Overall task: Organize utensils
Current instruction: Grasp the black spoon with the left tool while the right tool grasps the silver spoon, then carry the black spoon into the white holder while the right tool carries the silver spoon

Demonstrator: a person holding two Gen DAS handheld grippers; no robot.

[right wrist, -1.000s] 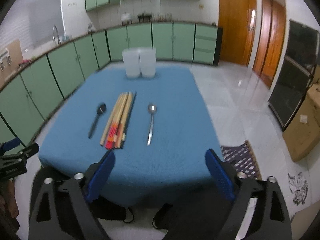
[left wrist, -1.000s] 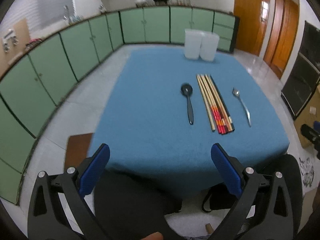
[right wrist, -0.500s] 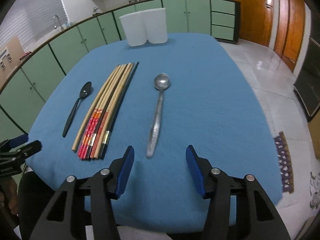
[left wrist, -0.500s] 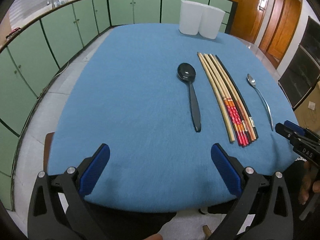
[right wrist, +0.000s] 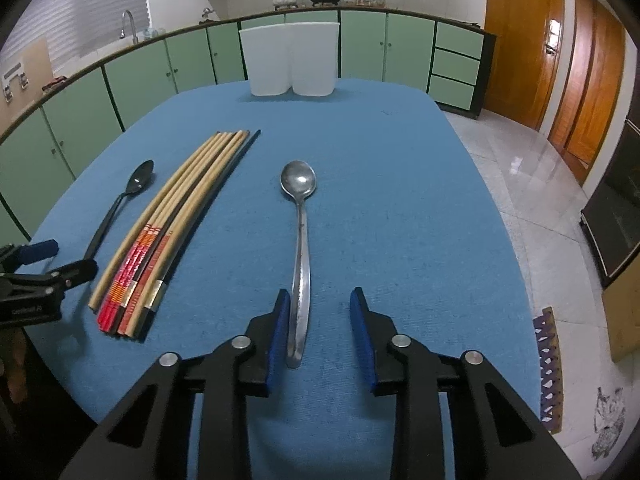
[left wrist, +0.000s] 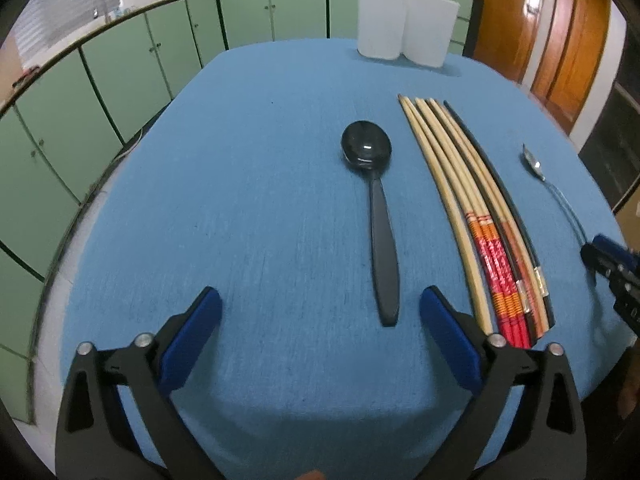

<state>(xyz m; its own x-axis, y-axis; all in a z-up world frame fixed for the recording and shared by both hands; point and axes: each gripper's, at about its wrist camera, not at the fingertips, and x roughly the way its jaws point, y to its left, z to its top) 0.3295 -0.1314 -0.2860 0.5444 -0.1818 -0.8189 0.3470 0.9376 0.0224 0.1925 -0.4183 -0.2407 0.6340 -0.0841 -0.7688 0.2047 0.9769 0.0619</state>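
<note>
Both tongs hover low over the blue table (right wrist: 400, 200). Left tongs (left wrist: 320, 312) gape wide, empty, the black spoon (left wrist: 378, 224) handle just inside their right finger. Right tongs (right wrist: 320, 312) have just been narrowing (not yet gripping), the steel spoon (right wrist: 301, 248) handle beside their left pad (right wrist: 280, 332). Chopsticks (right wrist: 168, 232) lie between the tongs; white holders (right wrist: 290, 60) stand far ahead.
</note>
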